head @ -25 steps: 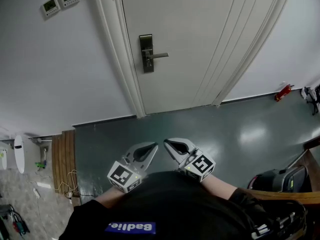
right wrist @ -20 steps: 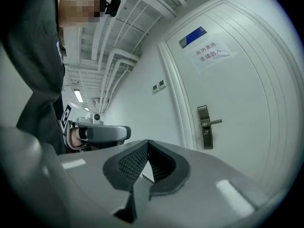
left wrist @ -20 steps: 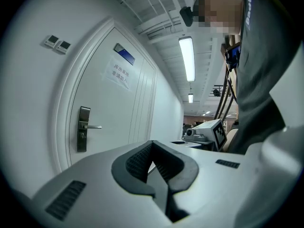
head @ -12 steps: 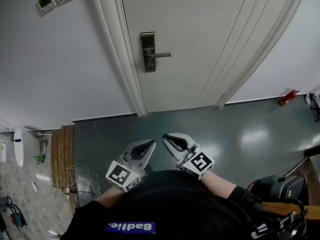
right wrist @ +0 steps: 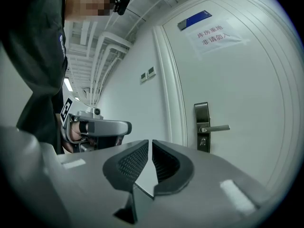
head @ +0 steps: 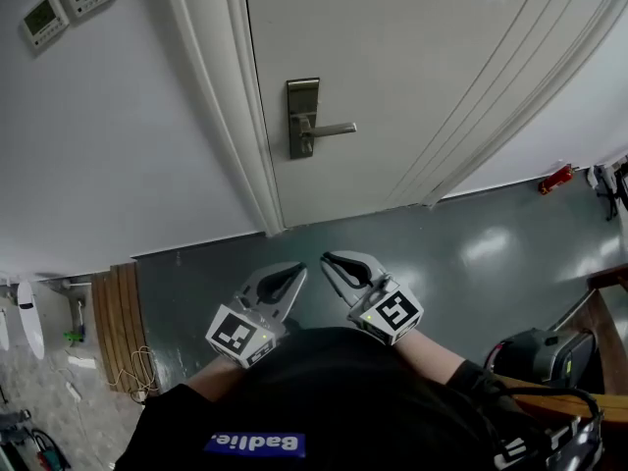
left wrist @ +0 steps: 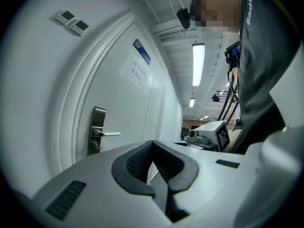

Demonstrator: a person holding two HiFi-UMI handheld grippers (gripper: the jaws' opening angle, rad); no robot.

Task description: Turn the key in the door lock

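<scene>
The white door carries a steel lock plate with a lever handle pointing right. Below the lever is a small lock cylinder, also seen in the left gripper view; whether a key sits in it is too small to tell. My left gripper and right gripper are held side by side close to my body, well short of the door and pointing level at it. Both are shut with nothing between the jaws. Each gripper view shows the lock plate far ahead and the other gripper alongside.
The door frame runs left of the lock. Two wall controllers hang at the upper left. A paper notice and a blue sign sit high on the door. On the grey floor are a red object, wooden slats and a dark bag.
The door and lock plate have grown larger and come nearer as I and both grippers moved toward them. The grippers keep their side-by-side pose and stay shut.
</scene>
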